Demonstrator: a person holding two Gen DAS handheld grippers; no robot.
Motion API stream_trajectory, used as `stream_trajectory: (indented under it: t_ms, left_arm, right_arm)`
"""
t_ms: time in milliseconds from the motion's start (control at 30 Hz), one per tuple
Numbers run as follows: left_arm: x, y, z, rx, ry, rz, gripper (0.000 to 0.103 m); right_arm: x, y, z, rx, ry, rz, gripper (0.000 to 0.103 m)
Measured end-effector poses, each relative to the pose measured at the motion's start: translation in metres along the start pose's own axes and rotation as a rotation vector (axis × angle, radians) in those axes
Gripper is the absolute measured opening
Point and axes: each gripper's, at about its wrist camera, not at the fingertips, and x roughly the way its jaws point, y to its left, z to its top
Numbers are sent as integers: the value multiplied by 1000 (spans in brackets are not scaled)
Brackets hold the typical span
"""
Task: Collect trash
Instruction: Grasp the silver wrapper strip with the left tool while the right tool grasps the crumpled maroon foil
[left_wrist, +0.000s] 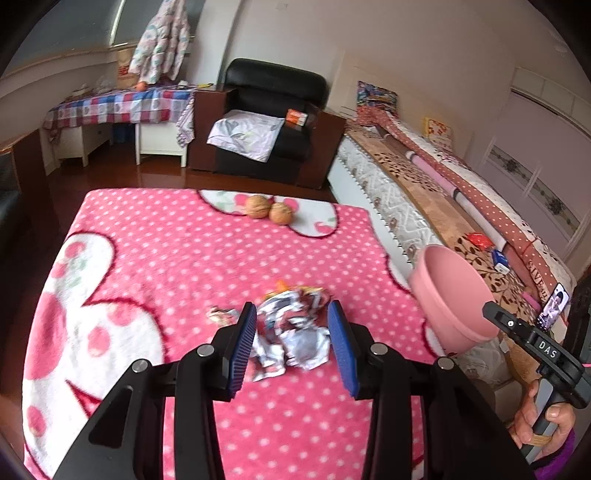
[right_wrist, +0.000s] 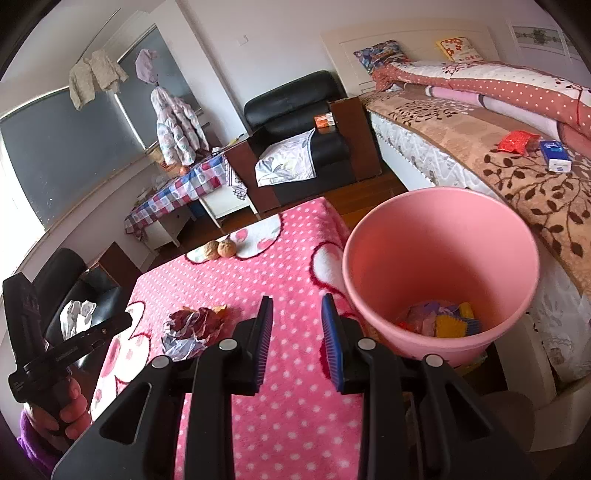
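A crumpled silver wrapper (left_wrist: 291, 332) lies on the pink dotted blanket (left_wrist: 177, 258), with a small scrap (left_wrist: 221, 314) to its left and an orange piece (left_wrist: 280, 286) behind it. My left gripper (left_wrist: 293, 306) is open, its blue pads standing either side of the wrapper without pressing it. In the right wrist view the same wrapper pile (right_wrist: 192, 328) sits left of my right gripper (right_wrist: 295, 332), which is open with only blanket between its pads. A pink bin (right_wrist: 439, 273) stands just right of it, with colourful trash (right_wrist: 443, 321) at the bottom.
Two walnuts (left_wrist: 269, 210) rest at the blanket's far edge. A bed (right_wrist: 480, 147) with a red packet (right_wrist: 517, 142) and a blue box (right_wrist: 556, 155) runs along the right. A black armchair (left_wrist: 273, 110) and a checked-cloth desk (left_wrist: 122, 107) stand beyond.
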Motion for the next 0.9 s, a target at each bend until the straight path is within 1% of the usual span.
stream_trajectory:
  t_ms: [200,433,600,733,900]
  left_arm:
    - [-2,24,-14,-32,18,49,39]
    - [6,47,-38,-73,65,94,39]
    - [19,45,-43,-84,101,89,39]
    - [33,37,-36,-97,123,60,39]
    - [51,34,-26,-119,134,50,39]
  right_arm:
    - [4,8,-6,-12,17,17,27]
    - [14,16,-14,-24,46,38,27]
    - [24,21,-19,-30,76,44,27]
    - [30,25,-22,-39,93,44,27]
    - [36,26,-23,-41,110,40,27]
